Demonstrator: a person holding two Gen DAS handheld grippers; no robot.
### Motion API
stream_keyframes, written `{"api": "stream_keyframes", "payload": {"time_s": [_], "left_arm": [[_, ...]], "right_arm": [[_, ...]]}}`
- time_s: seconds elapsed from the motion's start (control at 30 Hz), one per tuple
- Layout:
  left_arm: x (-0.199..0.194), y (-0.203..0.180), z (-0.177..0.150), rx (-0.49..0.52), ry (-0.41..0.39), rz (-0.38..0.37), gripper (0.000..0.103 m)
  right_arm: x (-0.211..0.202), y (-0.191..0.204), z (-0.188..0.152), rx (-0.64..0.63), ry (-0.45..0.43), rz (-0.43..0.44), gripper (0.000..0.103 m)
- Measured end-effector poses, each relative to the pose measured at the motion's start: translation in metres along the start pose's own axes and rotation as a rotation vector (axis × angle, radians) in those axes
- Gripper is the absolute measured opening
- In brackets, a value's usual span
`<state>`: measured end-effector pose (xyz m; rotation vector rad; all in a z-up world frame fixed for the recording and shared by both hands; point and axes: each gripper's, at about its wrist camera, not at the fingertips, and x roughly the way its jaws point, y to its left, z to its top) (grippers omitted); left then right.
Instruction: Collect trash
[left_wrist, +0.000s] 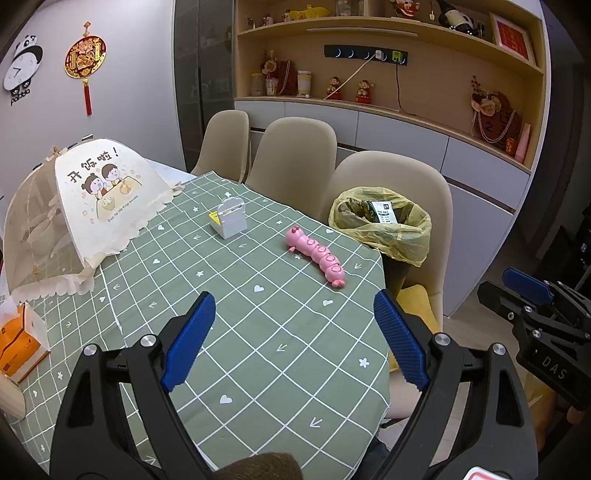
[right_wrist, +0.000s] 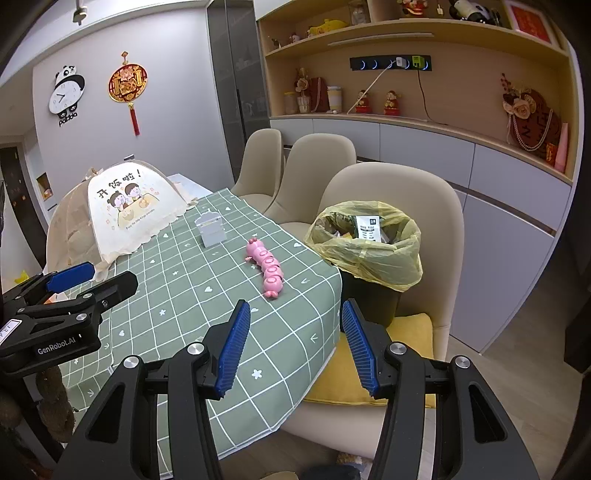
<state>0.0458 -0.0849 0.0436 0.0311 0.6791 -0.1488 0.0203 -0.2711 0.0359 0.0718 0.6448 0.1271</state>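
From the left wrist view, the left tongs (left_wrist: 293, 336) stand wide apart with nothing between the blue pads, hanging above the green checked cloth of the table (left_wrist: 258, 332) without touching it. Past them lie a pink caterpillar toy (left_wrist: 317, 256) near the table's right edge and a small grey holder (left_wrist: 231, 219) with something yellow tucked in it. A mesh food cover (left_wrist: 77, 218) at the far left bears Chinese characters and a cartoon of two children; a line of small print under the picture is too fine to read. An orange tissue box (left_wrist: 18, 347) is cut off by the left border. The trash bin (left_wrist: 384, 225), lined with a yellow bag, stands on the chair just beside the table edge, with crumpled rubbish and a white label inside, its text illegible. The right tongs (left_wrist: 532, 291) enter at the right edge, marked "DAS"; only one blue pad shows.

From the right wrist view, the right tongs (right_wrist: 295, 345) are spread open and empty, over the table corner and a yellow cushion (right_wrist: 369, 369) on the chair seat. The left tongs (right_wrist: 88, 278) show at the left edge, printed "GenRobot.AI". A panda clock (right_wrist: 66, 96) on the wall reads "panda".
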Motion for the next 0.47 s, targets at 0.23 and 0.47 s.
{"api": "stream_keyframes", "payload": {"time_s": [0.23, 0.47], "left_arm": [[0.008, 0.003, -0.001, -0.014, 0.024, -0.003, 0.084], [0.047, 0.082, -0.026, -0.207, 0.167, 0.168, 0.084]], "right_arm": [[0.008, 0.000, -0.001, 0.005, 0.021, -0.015, 0.049], [0.073, 0.031, 0.007, -0.148, 0.138, 0.078, 0.049]]}}
